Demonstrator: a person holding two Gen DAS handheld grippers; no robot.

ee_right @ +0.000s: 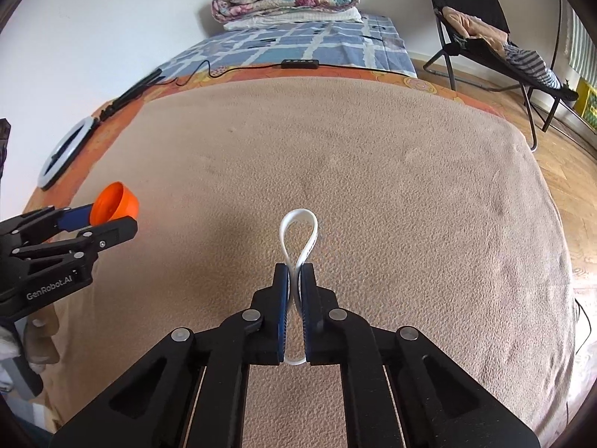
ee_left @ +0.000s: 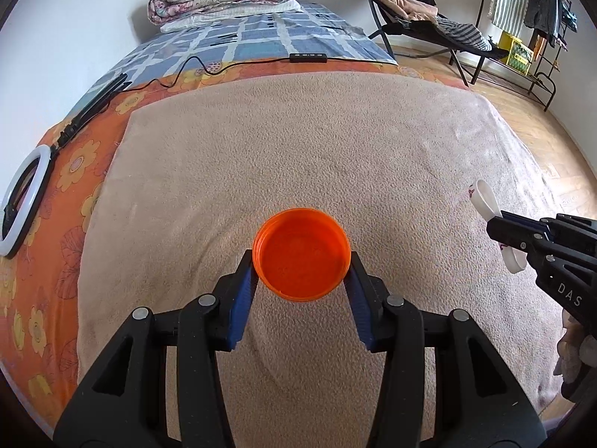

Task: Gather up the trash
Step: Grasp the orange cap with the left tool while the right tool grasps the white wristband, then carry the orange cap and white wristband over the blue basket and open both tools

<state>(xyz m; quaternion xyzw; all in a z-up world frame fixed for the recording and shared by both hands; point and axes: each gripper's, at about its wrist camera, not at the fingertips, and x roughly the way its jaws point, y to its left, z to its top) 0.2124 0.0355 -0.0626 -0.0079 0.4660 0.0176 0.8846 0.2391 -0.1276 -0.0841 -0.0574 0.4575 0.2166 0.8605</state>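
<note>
A: What's the biggest thing in front of both cameras?

B: A bed under a beige fleece blanket, with an orange flowered sheet showing along its left side and a blue checked cover further back. Both pieces of trash are held up over the blanket.

A: And the larger piece?

B: An orange plastic lid, round and shallow, with a raised rim. The left gripper has its blue-padded fingers spread about as wide as the lid and pressed on opposite sides of the rim. The hollow side faces the left camera. From the right wrist view the lid is tilted, its open face turned up and towards the left gripper.

A: The smaller one?

B: A thin white plastic piece, squashed flat. The right gripper has its fingers nearly together, pinching it across the middle. One end bulges out as a loop past the tips, and a short bit pokes out behind the pads. Its long axis runs straight ahead along the fingers.

A: How do the two grippers sit?

B: Side by side and well apart, both reaching forward above the blanket.
</note>
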